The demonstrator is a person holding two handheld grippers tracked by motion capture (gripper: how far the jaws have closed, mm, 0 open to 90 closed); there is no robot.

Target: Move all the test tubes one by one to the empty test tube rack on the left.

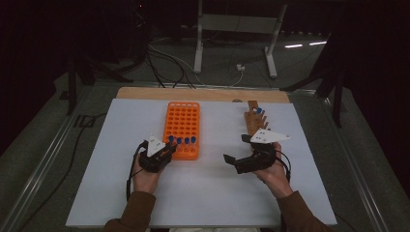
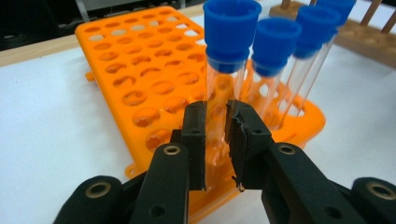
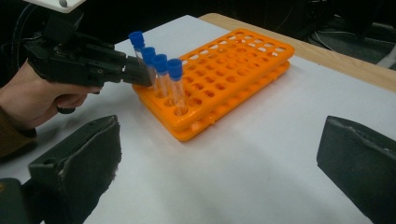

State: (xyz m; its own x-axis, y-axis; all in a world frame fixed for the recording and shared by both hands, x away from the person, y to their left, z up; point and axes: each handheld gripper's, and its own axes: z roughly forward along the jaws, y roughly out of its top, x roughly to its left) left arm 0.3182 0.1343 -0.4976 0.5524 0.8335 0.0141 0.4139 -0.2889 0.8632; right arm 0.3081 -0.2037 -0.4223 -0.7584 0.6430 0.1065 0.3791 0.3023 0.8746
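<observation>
Under both sets of fingers spreads the white-topped bench point(image 1: 121, 183), the biggest thing in the high view, with a wooden edge along its far side. On it, just ahead of the left gripper point(image 1: 167, 151), lies the orange tube rack point(image 1: 183, 123), a grid of round holes. Its near row carries four clear tubes with blue caps. Well beyond the right gripper point(image 1: 232, 161) stands a wooden rack point(image 1: 252, 121) with a blue cap on it; the high view shows it whole, while the left gripper view catches only a corner of it point(image 2: 369, 44) behind the tubes.

The high view gives both hands side by side, the left hand point(image 1: 145, 178) and the right hand point(image 1: 273, 176), yet the grip itself is too small to read there. The left gripper view settles it: its fingers point(image 2: 194, 140) are clamped on the lower glass of the end tube point(image 2: 224, 74), which stands upright in the rack's corner hole, the other three tubes lined up just beyond it.

The right gripper view looks across from the side and shows the left gripper point(image 3: 140, 74) pinching that end tube point(image 3: 138, 46) of the row below the cap. Its own fingers point(image 3: 79, 163) stand wide apart with bare bench between them, the orange tube rack point(image 3: 233, 70) ahead of them.
</observation>
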